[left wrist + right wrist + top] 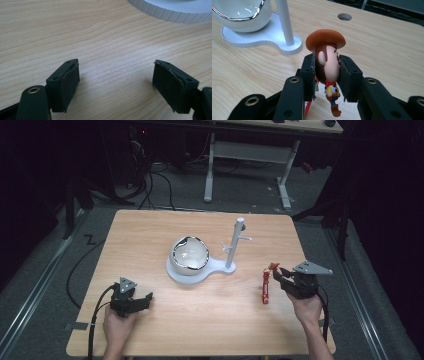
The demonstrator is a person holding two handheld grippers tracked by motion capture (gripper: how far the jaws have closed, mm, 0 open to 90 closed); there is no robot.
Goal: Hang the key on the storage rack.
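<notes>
A small cowboy figure (325, 41) with a brown hat, a red scarf and a yellow shirt hangs upright above the wooden table. My right gripper (327, 63) is shut on its head, one pad on each side. From above, the figure (273, 268) sits at the tip of the right gripper (281, 274), and a red strap (265, 289) dangles from it toward the tabletop. At the near left, my left gripper (142, 301) rests low over the table. Its jaws (116, 72) stand wide open over bare wood with nothing between them.
A white stand sits mid-table: a flat base (220, 266), an upright pole (235, 242) with short pegs, and a white bowl with a chrome rim (190, 254). The base edge (175, 11) lies just ahead of the left gripper. A round hole (344, 16) is cut in the tabletop.
</notes>
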